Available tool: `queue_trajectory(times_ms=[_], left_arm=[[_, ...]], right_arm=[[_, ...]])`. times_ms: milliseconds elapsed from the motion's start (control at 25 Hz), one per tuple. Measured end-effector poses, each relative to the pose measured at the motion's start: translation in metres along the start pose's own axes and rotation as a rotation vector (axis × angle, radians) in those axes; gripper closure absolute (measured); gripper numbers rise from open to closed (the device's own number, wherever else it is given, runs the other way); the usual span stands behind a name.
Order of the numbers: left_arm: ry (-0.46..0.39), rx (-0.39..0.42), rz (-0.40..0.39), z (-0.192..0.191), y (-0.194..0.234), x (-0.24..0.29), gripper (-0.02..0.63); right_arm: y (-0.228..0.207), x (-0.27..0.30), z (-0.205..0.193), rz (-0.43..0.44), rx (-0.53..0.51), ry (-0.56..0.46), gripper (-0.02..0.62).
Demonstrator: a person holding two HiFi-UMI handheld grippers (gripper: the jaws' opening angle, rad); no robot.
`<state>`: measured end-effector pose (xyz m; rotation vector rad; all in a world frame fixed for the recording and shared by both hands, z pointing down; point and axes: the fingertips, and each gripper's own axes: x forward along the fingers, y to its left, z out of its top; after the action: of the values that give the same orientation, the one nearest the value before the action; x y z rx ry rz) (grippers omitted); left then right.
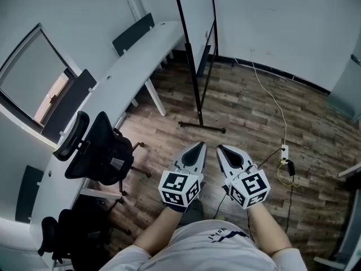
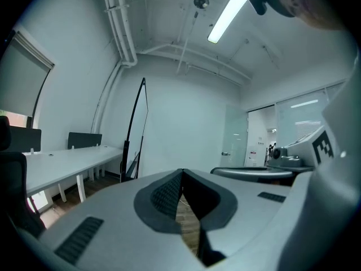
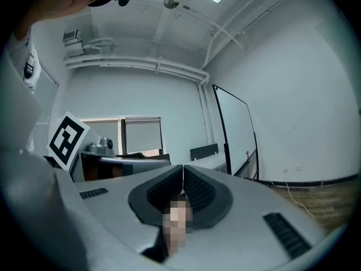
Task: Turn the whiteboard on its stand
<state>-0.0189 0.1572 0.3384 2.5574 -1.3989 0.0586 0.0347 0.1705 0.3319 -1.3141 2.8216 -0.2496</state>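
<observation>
The whiteboard [image 1: 193, 49] stands on its black stand near the far wall, edge-on to me in the head view, its foot bar [image 1: 202, 126] on the wood floor. It also shows as a thin tall panel in the left gripper view [image 2: 137, 130] and as a white board in the right gripper view [image 3: 236, 130]. My left gripper [image 1: 199, 146] and right gripper [image 1: 221, 149] are held side by side in front of my body, well short of the stand and pointing toward it. Both are shut with nothing between the jaws, tips meeting in the left gripper [image 2: 181, 171] and right gripper [image 3: 183, 167] views.
A long white desk [image 1: 131, 65] runs along the left wall under a window [image 1: 35, 75]. A black office chair [image 1: 102, 150] stands left of me, another at the lower left. A power strip with cables [image 1: 285, 153] lies on the floor at right.
</observation>
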Motion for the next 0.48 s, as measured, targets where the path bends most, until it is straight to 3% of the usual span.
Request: queue_trajectory(times_ms=[480], left_arm=[[-0.003,0.006,-0.022,0.028,0.141,0.092,0.594]], right_arm=[[-0.034,0.163,-0.006,-0.026,-0.018,0.05,0.581]])
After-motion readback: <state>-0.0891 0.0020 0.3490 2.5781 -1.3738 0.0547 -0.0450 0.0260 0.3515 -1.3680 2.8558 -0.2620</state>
